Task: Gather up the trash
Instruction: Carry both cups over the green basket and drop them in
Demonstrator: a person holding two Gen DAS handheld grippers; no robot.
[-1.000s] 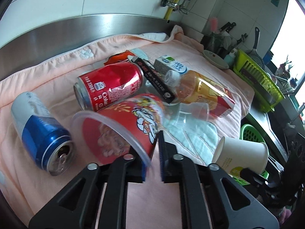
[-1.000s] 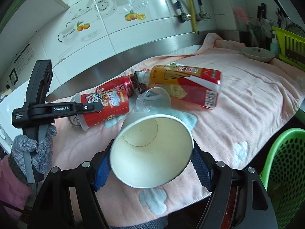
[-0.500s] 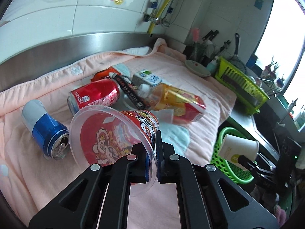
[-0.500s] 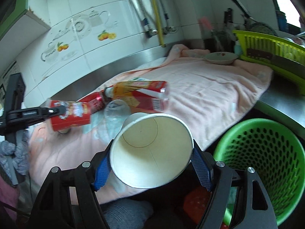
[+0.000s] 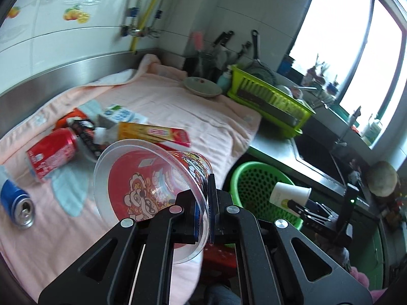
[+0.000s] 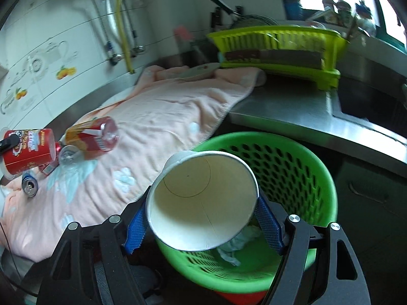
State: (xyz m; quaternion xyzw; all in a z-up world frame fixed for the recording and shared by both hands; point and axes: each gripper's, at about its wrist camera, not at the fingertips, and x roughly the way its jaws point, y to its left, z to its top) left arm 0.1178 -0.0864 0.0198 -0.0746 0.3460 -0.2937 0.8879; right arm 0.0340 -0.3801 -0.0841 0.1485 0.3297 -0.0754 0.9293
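1. Left gripper [image 5: 204, 225] pinching the rim wall of a red noodle cup [image 5: 152, 178], one finger inside, one outside; cup lifted off the pink towel [image 5: 178, 106], mouth tipped toward the camera.
2. Right gripper [image 6: 203, 225] clamped on a white paper cup [image 6: 201, 200], blue pads [image 6: 269, 226] pressed on either side, open mouth facing the lens.
3. Paper cup hanging right over the green basket [image 6: 300, 167], which sits just off the towel's near right edge, below the steel worktop [image 6: 279, 111]. Some crumpled white stuff in the basket bottom.
4. On the towel's left part: red soda can [image 5: 51, 152] on its side, blue can [image 5: 17, 203] near the left edge, orange-labelled bottle [image 5: 152, 133] lying flat, small milk carton [image 5: 117, 114] just behind it, dark wrapper [image 5: 86, 134] between can and bottle.
5. Clear plastic cup [image 6: 68, 156] touching the bottle's neck end in the right wrist view.
6. Far right corner of the towel: small dish [image 5: 202, 86], then a lime dish rack [image 5: 269, 99] on the worktop beside it.
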